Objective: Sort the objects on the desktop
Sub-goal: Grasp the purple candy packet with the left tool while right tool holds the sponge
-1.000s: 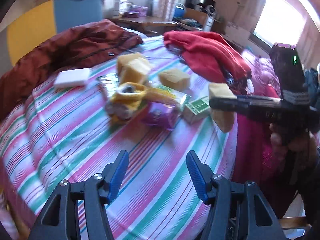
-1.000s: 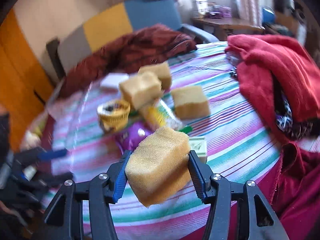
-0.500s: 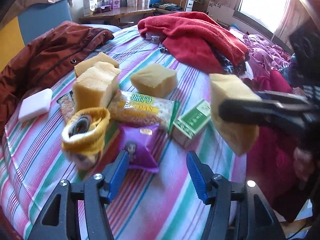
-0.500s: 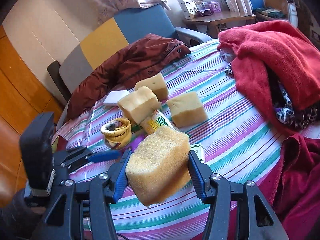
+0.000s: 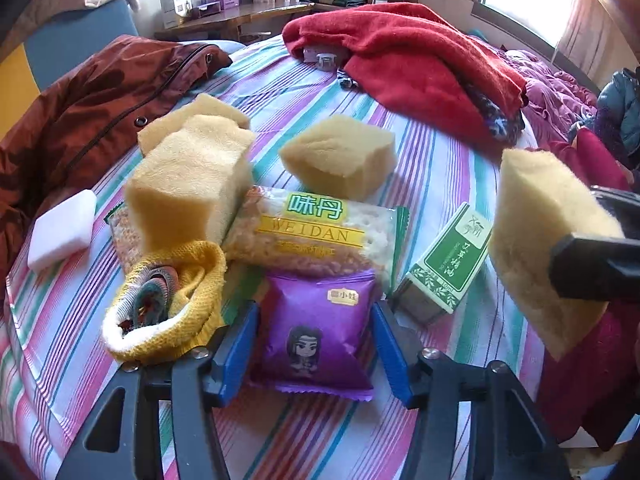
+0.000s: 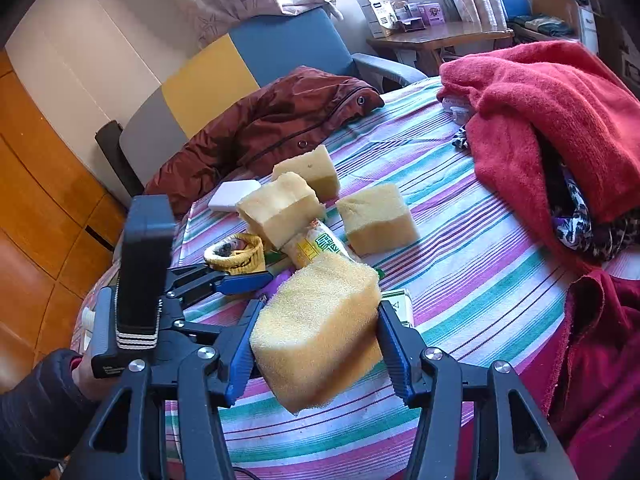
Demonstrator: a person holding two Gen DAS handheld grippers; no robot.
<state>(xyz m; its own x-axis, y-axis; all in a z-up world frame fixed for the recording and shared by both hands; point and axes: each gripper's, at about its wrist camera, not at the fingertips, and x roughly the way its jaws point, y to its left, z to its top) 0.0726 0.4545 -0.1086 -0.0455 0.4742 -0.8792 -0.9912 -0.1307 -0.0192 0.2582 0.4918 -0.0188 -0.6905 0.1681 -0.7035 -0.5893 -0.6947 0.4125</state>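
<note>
Left gripper [image 5: 314, 344], jaws wide, straddles the purple snack packet [image 5: 316, 330]: lower, then pinch its middle. Right gripper [image 6: 316, 340] clamps a yellow sponge [image 6: 316, 328]; hold it right of the packet.

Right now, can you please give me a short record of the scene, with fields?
surface: striped cloth
left gripper: open, straddling purple snack packet
right gripper: shut on yellow sponge, held above the cloth
loose sponges: three, one apart
other items: green box, cracker pack, yellow sock, white block
</note>
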